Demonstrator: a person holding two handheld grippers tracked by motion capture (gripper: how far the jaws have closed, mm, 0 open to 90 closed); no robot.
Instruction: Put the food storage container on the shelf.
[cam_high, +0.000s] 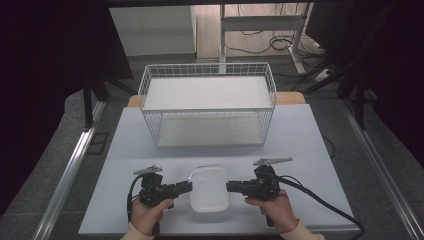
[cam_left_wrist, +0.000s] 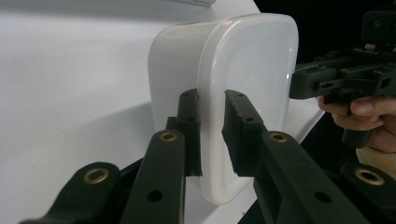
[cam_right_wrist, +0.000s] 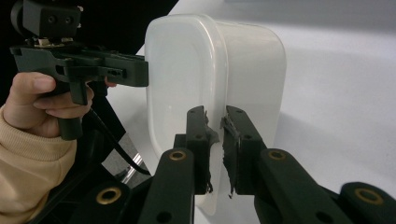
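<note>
Between both tools: white tub (cam_high: 209, 187), so it lifts level.
Left gripper (cam_left_wrist: 211, 119): pinching tub's rim.
Right gripper (cam_right_wrist: 215, 126): pinching opposite rim.

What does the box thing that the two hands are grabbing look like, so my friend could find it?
Start at the big white wire basket at the back of the pale table. Come toward the near edge, where a milky white plastic container with rounded corners and a lid lies flat. It sits between the left tool and the right tool, each pinching its rim from one side.
</note>
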